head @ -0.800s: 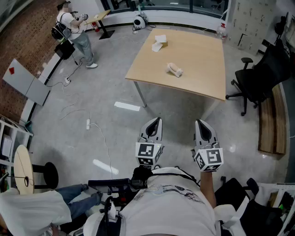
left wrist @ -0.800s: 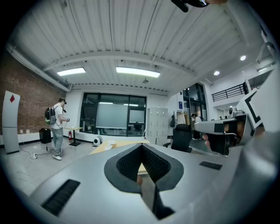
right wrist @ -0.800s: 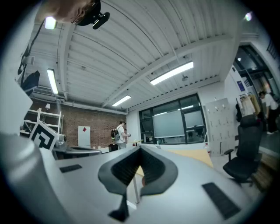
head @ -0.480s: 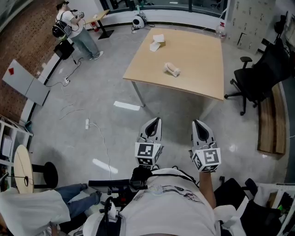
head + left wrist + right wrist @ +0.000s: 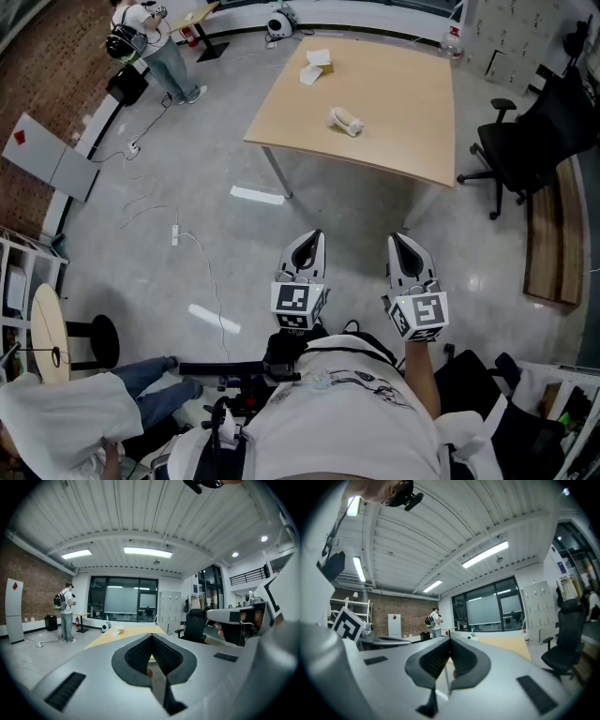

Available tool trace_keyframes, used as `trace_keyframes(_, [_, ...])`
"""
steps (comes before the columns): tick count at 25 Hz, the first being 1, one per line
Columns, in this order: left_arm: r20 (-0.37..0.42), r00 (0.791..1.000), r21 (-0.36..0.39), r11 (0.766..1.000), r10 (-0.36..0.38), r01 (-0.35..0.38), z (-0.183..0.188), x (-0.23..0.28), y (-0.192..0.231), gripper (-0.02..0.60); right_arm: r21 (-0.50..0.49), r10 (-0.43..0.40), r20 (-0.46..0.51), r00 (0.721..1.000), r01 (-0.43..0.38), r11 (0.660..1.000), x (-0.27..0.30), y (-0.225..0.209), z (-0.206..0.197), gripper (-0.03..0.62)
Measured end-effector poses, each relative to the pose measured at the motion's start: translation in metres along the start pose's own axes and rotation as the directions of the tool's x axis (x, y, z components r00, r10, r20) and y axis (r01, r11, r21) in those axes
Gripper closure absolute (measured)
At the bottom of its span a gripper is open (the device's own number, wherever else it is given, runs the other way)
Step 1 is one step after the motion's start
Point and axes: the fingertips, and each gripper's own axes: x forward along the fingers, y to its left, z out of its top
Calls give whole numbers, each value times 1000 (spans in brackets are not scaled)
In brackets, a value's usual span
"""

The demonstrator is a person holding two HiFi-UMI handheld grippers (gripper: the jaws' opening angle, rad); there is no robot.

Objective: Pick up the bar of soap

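The pale bar of soap (image 5: 345,120) lies near the middle of the light wooden table (image 5: 412,122), far ahead of me in the head view. My left gripper (image 5: 316,234) and right gripper (image 5: 397,238) are held side by side over the grey floor, well short of the table, both pointing toward it. Each is shut with nothing between its pads. In the left gripper view the left gripper (image 5: 151,635) has its jaws together, with the table (image 5: 119,633) beyond. The right gripper (image 5: 450,640) also shows closed jaws in its own view. Neither gripper view shows the soap.
White paper items (image 5: 314,64) and a bottle (image 5: 453,42) sit at the table's far side. A black office chair (image 5: 525,141) and a wooden bench (image 5: 548,234) stand at the right. A person with a backpack (image 5: 150,37) is at the far left. A power strip with cable (image 5: 175,234) lies on the floor.
The table and soap have slid slightly up and left in the head view, and the far person has walked further away. Both grippers stay shut, side by side.
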Motion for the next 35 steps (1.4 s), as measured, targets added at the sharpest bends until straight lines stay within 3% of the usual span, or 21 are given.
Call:
trace_keyframes(11, [-4,1000,27,1000,-8,8,9,19,27,581,36,44,-12,999,-44,998,46,13,-10,591])
trace_keyframes(20, [8,996,11,996,-91,91,21,77,49,581,3,16,-41,999,-16,1000,103,-2,-4,591])
trace_keyframes(35, [-63,980,-55,981,-188,185,4,124,70,581,-21,-36,-129,991,33,999,150,-4,-18,591])
